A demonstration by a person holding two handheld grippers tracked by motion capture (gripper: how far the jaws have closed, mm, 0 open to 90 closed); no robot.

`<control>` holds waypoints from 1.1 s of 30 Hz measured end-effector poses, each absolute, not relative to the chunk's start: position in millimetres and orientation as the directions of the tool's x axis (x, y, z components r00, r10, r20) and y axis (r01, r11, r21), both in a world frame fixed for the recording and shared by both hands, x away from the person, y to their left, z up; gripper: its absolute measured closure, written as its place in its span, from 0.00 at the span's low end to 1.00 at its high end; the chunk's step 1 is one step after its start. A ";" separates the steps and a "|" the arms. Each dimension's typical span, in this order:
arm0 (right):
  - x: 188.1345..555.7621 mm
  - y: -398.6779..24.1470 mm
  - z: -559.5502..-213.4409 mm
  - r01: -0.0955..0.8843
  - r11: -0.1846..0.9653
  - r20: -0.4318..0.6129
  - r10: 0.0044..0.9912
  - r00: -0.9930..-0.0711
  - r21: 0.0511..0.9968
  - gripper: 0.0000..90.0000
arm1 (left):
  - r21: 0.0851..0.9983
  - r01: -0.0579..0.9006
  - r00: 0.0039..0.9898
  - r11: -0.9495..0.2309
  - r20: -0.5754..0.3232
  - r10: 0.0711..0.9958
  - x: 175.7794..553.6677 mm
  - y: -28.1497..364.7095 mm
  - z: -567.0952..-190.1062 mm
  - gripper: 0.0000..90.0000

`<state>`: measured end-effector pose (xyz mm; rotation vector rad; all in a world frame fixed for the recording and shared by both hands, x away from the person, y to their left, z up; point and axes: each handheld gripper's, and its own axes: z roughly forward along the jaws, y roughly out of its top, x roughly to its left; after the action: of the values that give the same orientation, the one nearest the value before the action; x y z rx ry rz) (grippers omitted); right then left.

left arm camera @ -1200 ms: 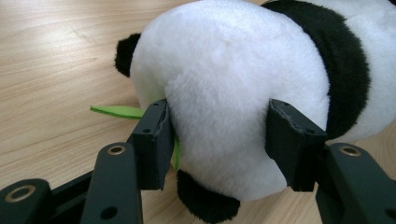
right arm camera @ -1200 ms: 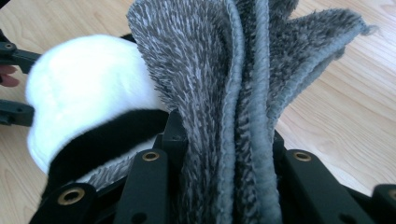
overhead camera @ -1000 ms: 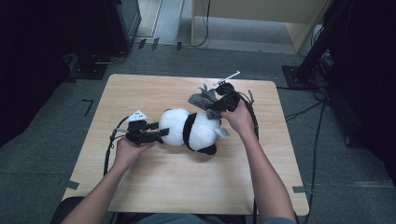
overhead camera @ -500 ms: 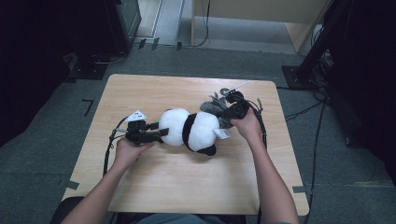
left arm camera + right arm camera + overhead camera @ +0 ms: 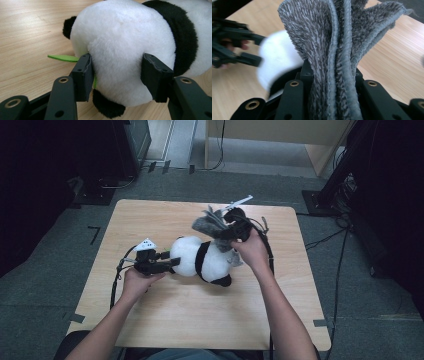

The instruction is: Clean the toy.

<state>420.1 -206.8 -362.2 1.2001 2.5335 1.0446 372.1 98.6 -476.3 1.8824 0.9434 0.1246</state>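
The plush panda lies lengthwise left-to-right at frame centre, left gripper clamping its left end, right gripper pinching a grey cloth.

A light wooden desk with rounded corners stands on a grey carpeted floor. Strips of dark tape mark the floor to its left. Black cables trail over the floor at its right. A pale wooden cabinet stands beyond its far side.
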 end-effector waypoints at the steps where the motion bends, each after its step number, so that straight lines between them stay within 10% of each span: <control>1: 419.2 -199.0 -362.1 0.619 0.446 0.152 0.720 -0.677 0.646 0.75 | 0.807 0.553 0.692 -0.210 -0.304 0.655 371.7 98.4 -476.1 0.51; 20: 417.0 -95.5 -382.8 0.547 0.583 0.079 0.637 -0.767 0.601 0.59 | 0.812 0.542 0.693 -0.218 -0.285 0.663 369.9 96.9 -474.3 0.52; 33: 415.4 -109.2 -390.3 0.566 0.578 0.088 0.650 -0.755 0.588 0.76 | 0.806 0.535 0.695 -0.254 -0.249 0.674 372.1 91.9 -476.3 0.52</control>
<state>415.4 -109.2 -390.3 1.0342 2.6665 0.9192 372.1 91.9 -476.3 1.9275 0.9372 0.1797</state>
